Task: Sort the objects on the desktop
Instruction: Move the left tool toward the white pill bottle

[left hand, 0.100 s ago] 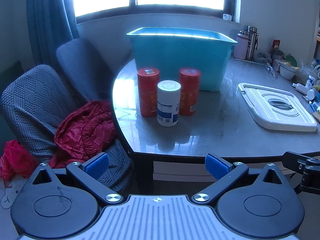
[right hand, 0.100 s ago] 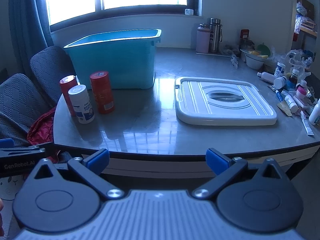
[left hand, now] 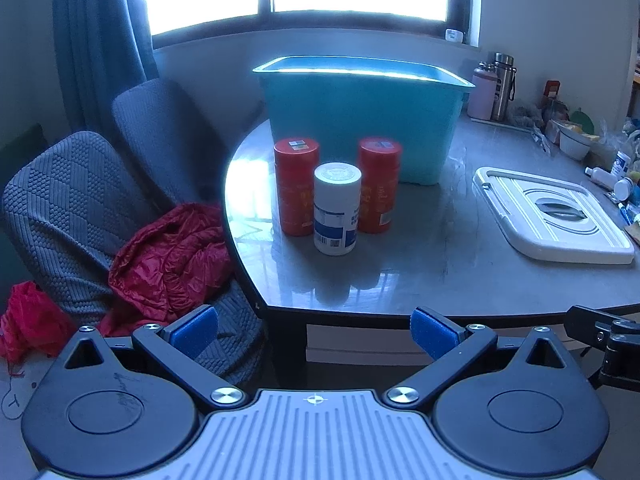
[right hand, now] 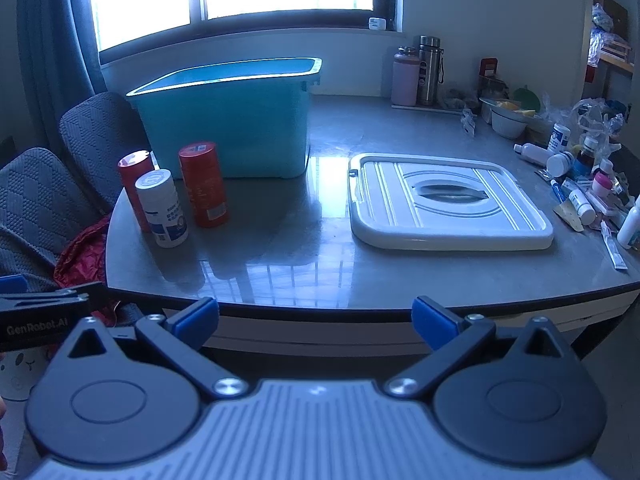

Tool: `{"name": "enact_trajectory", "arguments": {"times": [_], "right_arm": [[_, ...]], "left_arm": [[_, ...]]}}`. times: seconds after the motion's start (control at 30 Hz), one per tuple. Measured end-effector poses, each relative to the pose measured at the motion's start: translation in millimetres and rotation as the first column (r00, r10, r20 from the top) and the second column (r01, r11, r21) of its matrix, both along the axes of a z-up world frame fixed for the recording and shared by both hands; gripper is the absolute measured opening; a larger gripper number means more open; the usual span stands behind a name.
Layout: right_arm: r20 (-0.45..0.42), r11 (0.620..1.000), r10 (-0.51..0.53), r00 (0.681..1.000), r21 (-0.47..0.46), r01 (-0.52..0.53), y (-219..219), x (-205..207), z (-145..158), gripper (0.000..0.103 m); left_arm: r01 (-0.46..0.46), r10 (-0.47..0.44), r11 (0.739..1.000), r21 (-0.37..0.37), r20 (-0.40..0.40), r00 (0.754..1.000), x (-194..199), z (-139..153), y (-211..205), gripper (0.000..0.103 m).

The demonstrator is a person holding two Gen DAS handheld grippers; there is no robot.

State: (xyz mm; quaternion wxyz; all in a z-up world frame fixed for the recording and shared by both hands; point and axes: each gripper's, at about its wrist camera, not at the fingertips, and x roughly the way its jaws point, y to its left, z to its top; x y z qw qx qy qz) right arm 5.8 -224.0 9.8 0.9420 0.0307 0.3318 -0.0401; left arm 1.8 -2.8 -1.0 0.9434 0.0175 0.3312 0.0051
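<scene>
Item: left gripper and right gripper, both hanging off the table's near edge, jaws standing wide apart, carrying nothing. Two red canisters and a white pill bottle are standing upright, clustered just before the teal storage bin, likely staged for binning. The bin's white lid is lying flat alongside, leaving the bin mouth accessible; contents hidden.

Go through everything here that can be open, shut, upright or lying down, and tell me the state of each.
Left tongs: open, empty.
Right tongs: open, empty.
Bin: open, lid off.
Lid: flat on the table.
White bottle: upright, capped.
Red cans: upright, capped.
Flasks: upright, capped.
</scene>
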Motion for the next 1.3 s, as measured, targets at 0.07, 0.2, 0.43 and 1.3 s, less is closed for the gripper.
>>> {"name": "enact_trajectory", "arguments": {"times": [0.07,0.2,0.43,1.3], "right_arm": [[-0.001,1.000,0.003,1.000,0.001,-0.003,0.0,0.5,0.0,0.103],[-0.003,1.000,0.010,1.000,0.004,-0.010,-0.1,1.5,0.0,0.103],[-0.006,1.000,0.019,1.000,0.005,-0.019,-5.0,3.7,-4.5,0.103],[-0.027,0.999,0.047,0.999,-0.002,-0.047,-8.8,21.0,-14.0,0.103]], "left_arm": [[0.001,-0.001,1.000,0.005,0.002,1.000,1.0,-0.5,-1.5,0.103],[0.002,-0.002,1.000,0.016,0.005,1.000,2.9,-1.6,-4.5,0.103],[0.003,-0.003,1.000,0.000,-0.004,1.000,5.7,-3.4,-0.1,0.103],[-0.009,0.009,1.000,-0.004,-0.012,1.000,35.7,-12.2,2.3,0.103]]}}
